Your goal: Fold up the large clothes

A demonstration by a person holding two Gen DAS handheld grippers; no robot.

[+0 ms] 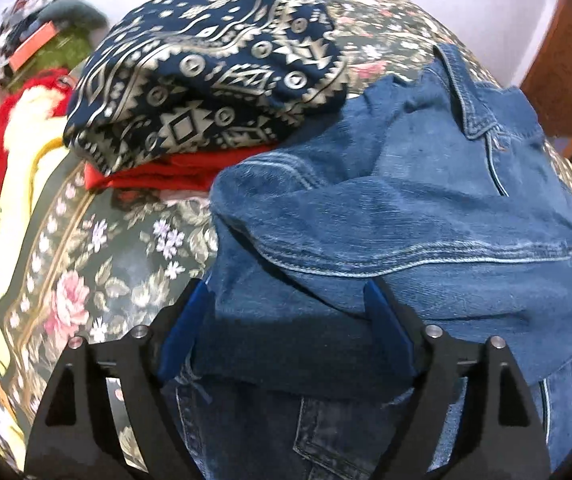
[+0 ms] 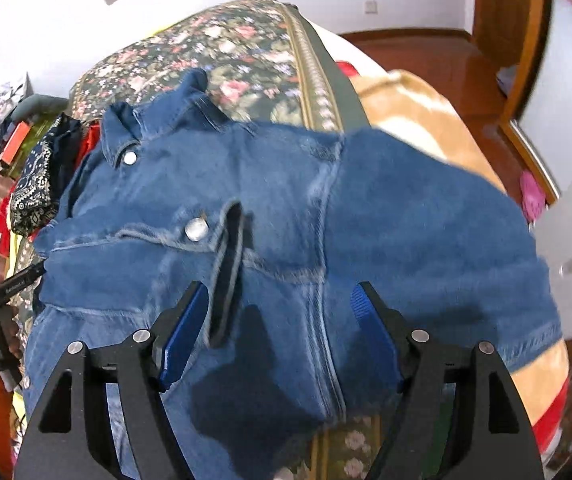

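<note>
1. Denim jacket (image 2: 286, 208) is seen spread in loose, partly doubled layers on the floral bedspread (image 1: 97, 264), collar end toward the far side, beside a stack of folded clothes.
2. Left gripper (image 1: 286, 312): jaws are held wide apart, with a fold of denim lying between the blue pads (image 1: 189, 320); whether the pads touch cloth cannot be told. Nothing is clamped.
3. Right gripper (image 2: 277, 320): jaws likewise spread wide over the jacket panel; no cloth is pinched.
4. Risk: only the top layer may be caught when the jaws are closed, since several layers are bunched here. The fold would then be dragged askew.
5. Risk: the loose tab (image 2: 225, 272) by the metal button (image 2: 196, 229) could be nipped instead of the panel, and the cloth would slip free.
6. Risk: thick seams are judged stiff; a flap laid over may spring open.
7. Risk: the patterned folded garment (image 1: 205, 76) and red garment (image 1: 173, 176) touch the jacket's edge; the stack could be toppled if the denim is pulled sideways.
8. Right edge overhangs toward a tan blanket (image 2: 418, 120); the weight could draw it off.
</note>
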